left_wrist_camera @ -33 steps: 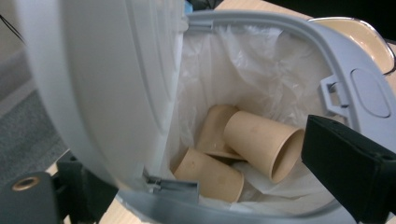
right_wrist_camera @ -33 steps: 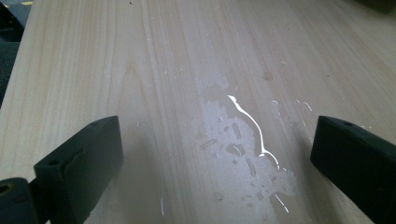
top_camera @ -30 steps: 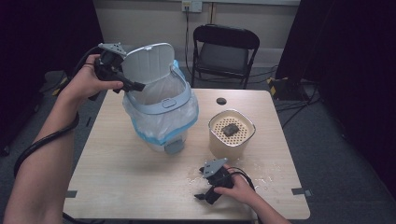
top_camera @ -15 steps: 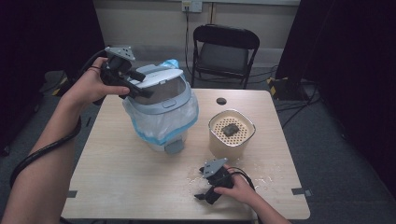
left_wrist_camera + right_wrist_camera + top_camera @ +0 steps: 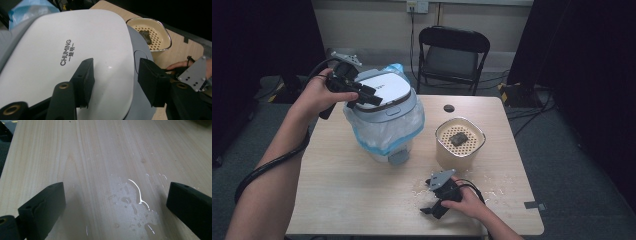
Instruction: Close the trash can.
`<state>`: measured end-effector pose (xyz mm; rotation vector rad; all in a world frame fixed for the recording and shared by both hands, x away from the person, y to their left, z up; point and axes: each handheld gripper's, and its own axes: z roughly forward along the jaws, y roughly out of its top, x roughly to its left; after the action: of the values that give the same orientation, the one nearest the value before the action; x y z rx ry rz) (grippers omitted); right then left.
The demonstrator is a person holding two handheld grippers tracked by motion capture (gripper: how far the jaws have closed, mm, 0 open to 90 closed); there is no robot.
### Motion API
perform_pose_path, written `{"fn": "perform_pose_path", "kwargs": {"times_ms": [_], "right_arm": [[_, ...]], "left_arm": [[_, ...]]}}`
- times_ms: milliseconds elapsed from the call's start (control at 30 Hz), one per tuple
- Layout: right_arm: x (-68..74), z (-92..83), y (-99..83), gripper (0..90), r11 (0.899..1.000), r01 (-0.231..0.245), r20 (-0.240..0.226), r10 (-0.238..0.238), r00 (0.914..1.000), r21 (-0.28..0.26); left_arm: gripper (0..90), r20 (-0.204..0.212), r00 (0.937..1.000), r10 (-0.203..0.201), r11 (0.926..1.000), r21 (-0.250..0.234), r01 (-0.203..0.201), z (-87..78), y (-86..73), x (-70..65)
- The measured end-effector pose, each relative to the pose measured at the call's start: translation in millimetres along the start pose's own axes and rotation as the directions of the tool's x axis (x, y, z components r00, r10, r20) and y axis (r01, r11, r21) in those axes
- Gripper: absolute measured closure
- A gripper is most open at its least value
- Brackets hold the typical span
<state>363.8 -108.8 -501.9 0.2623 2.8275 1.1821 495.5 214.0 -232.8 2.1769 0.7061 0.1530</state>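
A grey bin lined with a clear and blue plastic bag (image 5: 387, 131) stands at the table's back left. Its white lid (image 5: 384, 90) lies down on the bin. My left gripper (image 5: 368, 98) rests over the lid's left part. In the left gripper view the lid (image 5: 62, 50) lies under the left gripper (image 5: 115, 68), whose jaws have just been closing and stand apart, gripping nothing. My right gripper (image 5: 428, 196) lies low near the front edge, open. In the right gripper view, the right gripper (image 5: 115, 195) has only wet table between its jaws.
A cream strainer pot (image 5: 442, 150) with a dark lump (image 5: 458, 138) in it stands right of the bin. Water drops (image 5: 132, 200) spread on the table by my right gripper. A small black disc (image 5: 449, 108) lies at the back edge. A folding chair (image 5: 452, 55) stands behind the table.
The bin's lid has swung from upright down onto the bin. My left gripper came down and to the right with it. The right gripper has stayed still.
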Motion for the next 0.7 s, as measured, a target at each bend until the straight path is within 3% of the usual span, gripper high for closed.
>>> {"fn": "perform_pose_path", "kwargs": {"times_ms": [100,233,367,433,700], "right_arm": [[0.0,0.1,0.0,1.5,1.000,0.000,0.002,0.000,1.0000,-0.002],[-0.2,0.1,0.0,1.4,1.000,0.002,0.003,-0.002,1.0000,-0.003],[-0.3,0.1,0.0,1.4,1.000,0.003,0.002,-0.003,1.0000,-0.002],[-0.3,0.1,0.0,1.4,1.000,0.003,0.002,-0.003,1.0000,-0.002],[-0.2,0.1,0.0,1.1,1.000,0.003,0.001,-0.003,1.0000,-0.002]], "left_arm": [[54.0,-0.006,1.0000,0.001,1.0000,0.004,-0.001,2.7,-0.1,1.4],[60.9,-0.049,0.9986,-0.020,0.9997,-0.014,0.020,9.3,0.7,2.7],[63.6,-0.063,0.9972,-0.041,0.9985,-0.039,0.039,12.1,0.7,3.6],[63.8,-0.072,0.9964,-0.044,0.9965,-0.074,0.039,15.4,-1.7,3.3],[68.9,-0.109,0.9941,-0.004,0.9971,-0.076,-0.005,18.2,-2.1,0.1]]}}
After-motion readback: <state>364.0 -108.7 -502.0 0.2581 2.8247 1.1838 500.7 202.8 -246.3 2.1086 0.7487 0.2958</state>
